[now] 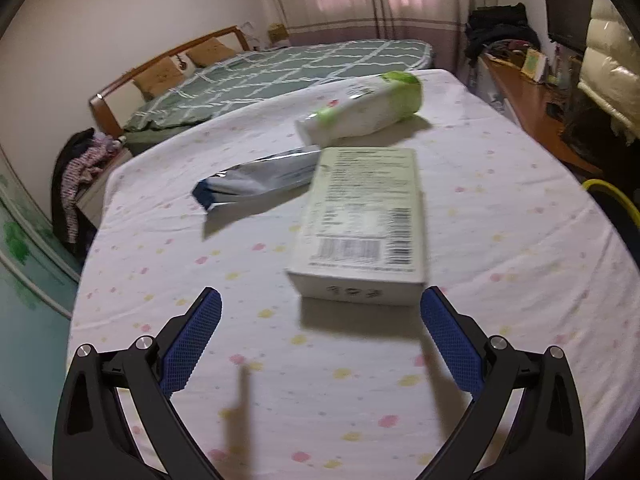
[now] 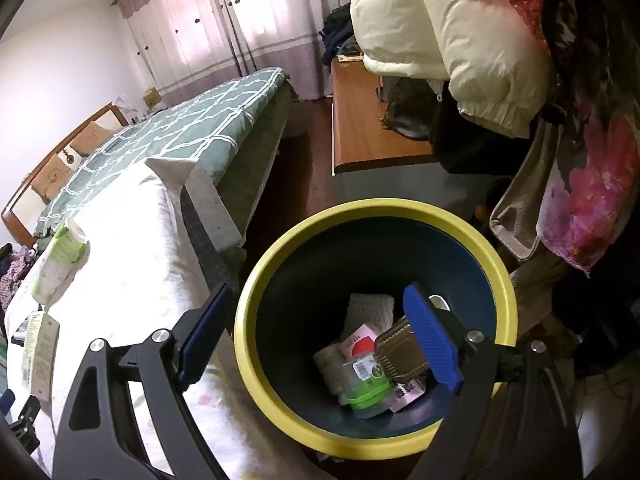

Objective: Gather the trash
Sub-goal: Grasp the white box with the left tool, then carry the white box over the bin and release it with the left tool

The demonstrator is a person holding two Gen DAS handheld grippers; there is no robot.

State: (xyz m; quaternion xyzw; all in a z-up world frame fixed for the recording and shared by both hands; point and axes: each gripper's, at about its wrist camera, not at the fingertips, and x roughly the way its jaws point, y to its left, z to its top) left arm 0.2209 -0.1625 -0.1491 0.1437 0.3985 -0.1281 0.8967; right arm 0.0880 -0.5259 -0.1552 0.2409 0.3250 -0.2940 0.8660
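In the left wrist view a pale green carton box [image 1: 362,224] lies on the spotted white tablecloth [image 1: 280,360], just ahead of my open, empty left gripper [image 1: 320,304]. Behind it lie a silver-blue foil bag [image 1: 256,182] and a white-green bottle [image 1: 364,110] on its side. In the right wrist view my right gripper [image 2: 320,304] is open and empty above a yellow-rimmed dark bin [image 2: 256,300] that holds several pieces of trash, among them a brown wrapper [image 2: 400,350] and a clear green-lidded container [image 2: 366,384]. The bottle [image 2: 60,262] and box [image 2: 38,354] show at the left.
The bin's yellow rim [image 1: 612,196] peeks past the table's right edge. A bed with a green quilt [image 2: 168,136] stands behind the table. A wooden desk [image 2: 368,120] and hanging jackets [image 2: 460,32] crowd the right side. Clothes [image 1: 80,176] are heaped at the left.
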